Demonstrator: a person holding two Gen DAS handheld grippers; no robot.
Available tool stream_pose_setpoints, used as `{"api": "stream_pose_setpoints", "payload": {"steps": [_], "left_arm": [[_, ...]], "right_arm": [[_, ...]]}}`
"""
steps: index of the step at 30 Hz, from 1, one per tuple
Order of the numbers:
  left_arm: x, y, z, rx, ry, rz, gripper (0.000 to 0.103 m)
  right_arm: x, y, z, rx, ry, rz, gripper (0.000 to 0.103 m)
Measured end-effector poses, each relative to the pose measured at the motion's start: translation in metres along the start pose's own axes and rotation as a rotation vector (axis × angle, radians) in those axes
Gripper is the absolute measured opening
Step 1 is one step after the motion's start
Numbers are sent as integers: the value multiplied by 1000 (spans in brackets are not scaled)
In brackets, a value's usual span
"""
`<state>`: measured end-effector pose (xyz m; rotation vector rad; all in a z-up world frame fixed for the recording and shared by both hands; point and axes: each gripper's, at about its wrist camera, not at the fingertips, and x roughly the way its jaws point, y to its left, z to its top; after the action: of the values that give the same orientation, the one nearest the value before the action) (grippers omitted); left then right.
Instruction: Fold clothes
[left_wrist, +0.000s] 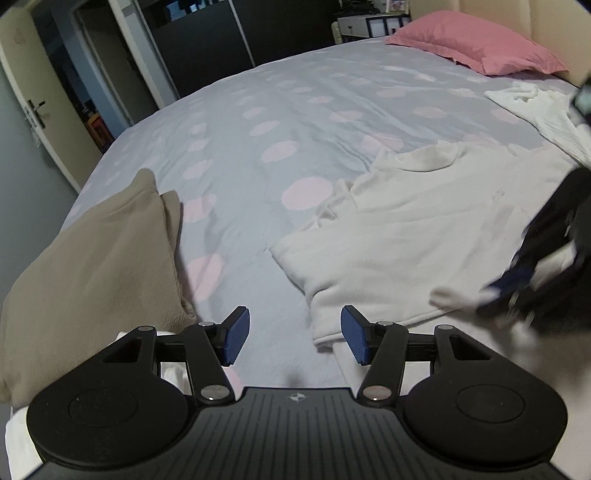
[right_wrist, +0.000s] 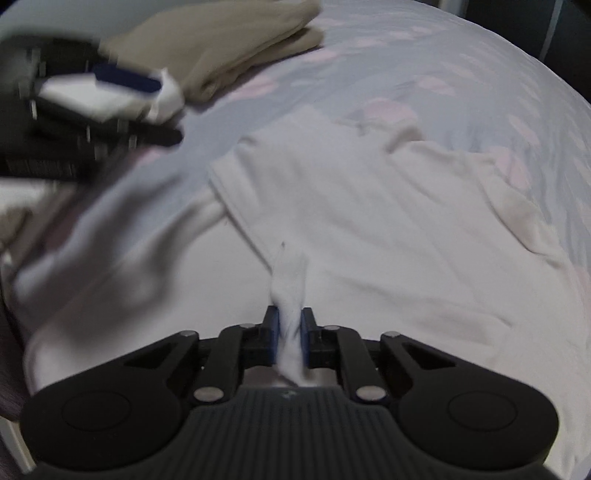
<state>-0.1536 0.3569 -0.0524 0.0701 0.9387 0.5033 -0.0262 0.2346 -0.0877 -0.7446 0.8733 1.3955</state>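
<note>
No writing is readable anywhere. The bed (left_wrist: 258, 122), spotted grey and pink, carries a white garment (left_wrist: 413, 221) spread at the near right, a folded beige garment (left_wrist: 96, 251) left, a pink pillow (left_wrist: 480, 44) far back. The left gripper (left_wrist: 295, 336) gapes, holding nothing. The right gripper (right_wrist: 290, 339) pinches the white garment's edge.

Two white garments (left_wrist: 417, 229) — one pillow (left_wrist: 476, 40)
</note>
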Motion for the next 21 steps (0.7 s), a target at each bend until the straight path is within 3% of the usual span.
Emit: {"api": "stream_pose_setpoints", "payload": {"steps": [7,10,17,21], "left_arm": [[23,-12,-15,28,34,-110,53],[36,-19,-25,81,32,-74,51],[54,-5,-30,-22,38,-78,46],[56,-5,-25,-49,14,-87,46]], "right_arm": [[-89,-63,-9,178,-191,-141,12],[-119,-96,-20,275,-247,-217,12],[-165,-155,-48,482,-357,-312,11],[-188,-167,-59,524,-453,-349,11]]}}
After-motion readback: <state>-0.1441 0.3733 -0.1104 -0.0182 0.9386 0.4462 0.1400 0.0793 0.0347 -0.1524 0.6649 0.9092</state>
